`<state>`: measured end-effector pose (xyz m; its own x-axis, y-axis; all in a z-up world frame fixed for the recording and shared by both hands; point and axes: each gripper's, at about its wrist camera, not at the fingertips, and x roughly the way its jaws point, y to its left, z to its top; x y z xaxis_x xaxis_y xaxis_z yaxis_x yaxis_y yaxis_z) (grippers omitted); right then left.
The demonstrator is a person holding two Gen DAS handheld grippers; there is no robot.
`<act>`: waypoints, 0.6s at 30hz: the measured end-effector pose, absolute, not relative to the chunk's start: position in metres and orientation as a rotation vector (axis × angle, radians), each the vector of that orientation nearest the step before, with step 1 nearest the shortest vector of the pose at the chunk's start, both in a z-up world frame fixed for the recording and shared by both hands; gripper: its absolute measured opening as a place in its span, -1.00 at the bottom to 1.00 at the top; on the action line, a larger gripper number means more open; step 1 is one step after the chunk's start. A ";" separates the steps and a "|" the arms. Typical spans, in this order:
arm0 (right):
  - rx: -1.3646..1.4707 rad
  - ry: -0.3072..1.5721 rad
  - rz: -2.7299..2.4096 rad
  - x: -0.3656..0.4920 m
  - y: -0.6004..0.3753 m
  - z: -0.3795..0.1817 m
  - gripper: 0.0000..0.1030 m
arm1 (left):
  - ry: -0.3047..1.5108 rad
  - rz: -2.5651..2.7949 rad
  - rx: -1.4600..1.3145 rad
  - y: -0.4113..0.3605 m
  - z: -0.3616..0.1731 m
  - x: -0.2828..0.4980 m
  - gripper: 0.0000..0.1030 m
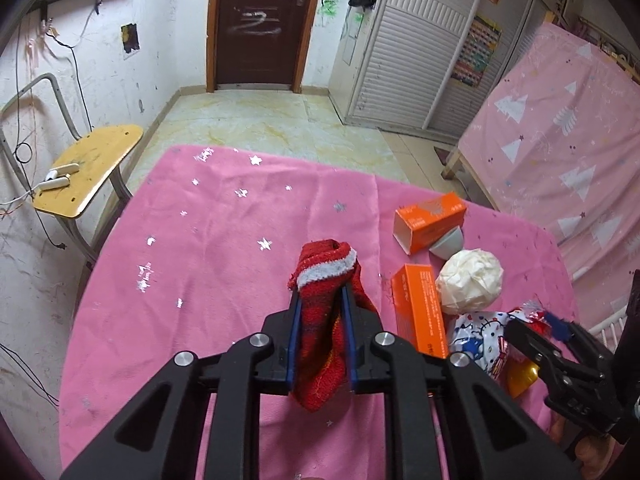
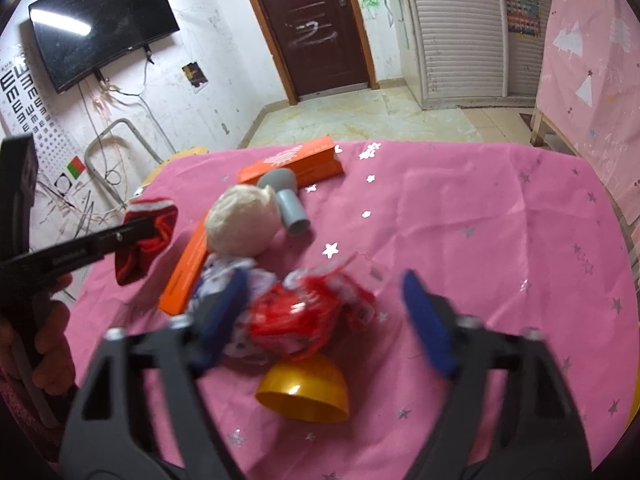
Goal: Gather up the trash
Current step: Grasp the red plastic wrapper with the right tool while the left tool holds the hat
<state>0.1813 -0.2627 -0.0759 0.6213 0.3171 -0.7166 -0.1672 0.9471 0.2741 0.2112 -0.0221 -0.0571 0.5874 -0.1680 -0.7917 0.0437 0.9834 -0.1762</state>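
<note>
My left gripper (image 1: 322, 300) is shut on a red sock with a white band (image 1: 326, 320) and holds it above the pink table (image 1: 200, 260); the sock also shows in the right wrist view (image 2: 146, 240). My right gripper (image 2: 324, 308) is open, its jaws on either side of a red and white crinkled wrapper (image 2: 304, 316). Beside it lie a yellow half-shell (image 2: 304, 392), a white paper ball (image 2: 242, 224), two orange boxes (image 2: 296, 164) (image 2: 186, 276) and a grey cup (image 2: 290, 204).
A yellow chair (image 1: 88, 168) stands left of the table. A bed with a pink sheet (image 1: 560, 140) is at the right. A brown door (image 1: 260, 20) and a white wardrobe (image 1: 408, 48) are at the far end. A TV (image 2: 100, 24) hangs on the wall.
</note>
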 end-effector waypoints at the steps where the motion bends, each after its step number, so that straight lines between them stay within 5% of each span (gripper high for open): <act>1: 0.182 0.858 0.281 0.181 -0.262 -0.076 -0.12 | 0.929 -0.121 -0.143 -0.022 -0.054 0.210 -0.81; 3: 0.184 0.856 0.286 0.181 -0.262 -0.076 -0.38 | 0.923 -0.122 -0.142 -0.021 -0.051 0.208 -0.81; 18: 0.248 0.754 0.276 0.163 -0.289 -0.054 -0.39 | 0.889 -0.115 -0.128 -0.026 -0.027 0.198 -0.81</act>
<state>0.1628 -0.2887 -0.0535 0.6962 0.3327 -0.6361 -0.1564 0.9351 0.3179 0.1977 -0.0265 -0.0271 0.6246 -0.1534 -0.7657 0.0470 0.9861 -0.1592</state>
